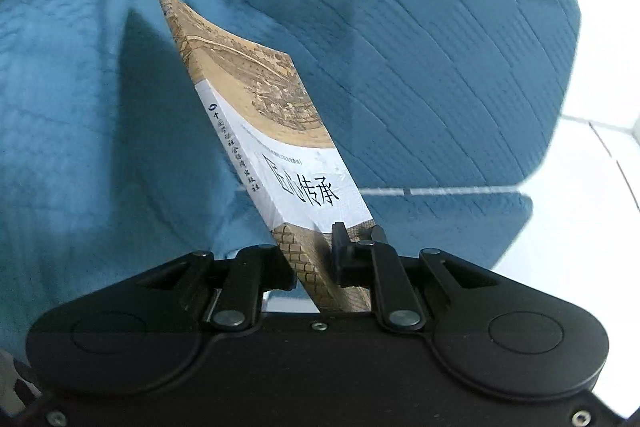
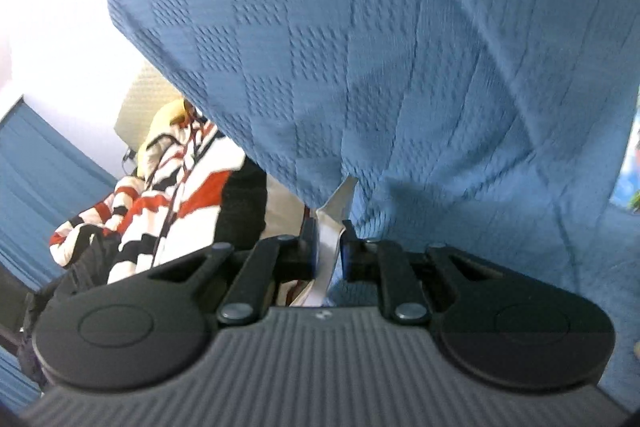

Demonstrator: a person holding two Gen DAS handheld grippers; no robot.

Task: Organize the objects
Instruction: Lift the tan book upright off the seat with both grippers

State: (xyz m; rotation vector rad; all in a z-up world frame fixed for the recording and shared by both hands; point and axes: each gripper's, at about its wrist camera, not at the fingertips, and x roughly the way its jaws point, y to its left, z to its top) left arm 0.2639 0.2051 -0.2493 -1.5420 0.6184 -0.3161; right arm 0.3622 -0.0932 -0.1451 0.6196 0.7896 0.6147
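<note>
Left gripper (image 1: 326,259) is clamped on the near edge of a book (image 1: 260,131), held tilted clear above the blue quilted bed cover (image 1: 440,47) — the grip is only on one corner margin, so the book may pivot or slip out. Right gripper (image 2: 328,247) pinches the blue pillow (image 2: 360,67) by its pale tag (image 2: 334,211) — the hanging weight could pull it free.

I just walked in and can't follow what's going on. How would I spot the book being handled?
Find the big blue quilted cover that fills the left wrist view. In front of it, the left gripper is shut on the lower edge of a tilted book. It is the only printed thing there: white cover, black Chinese characters, a tan old-style painting.
</note>
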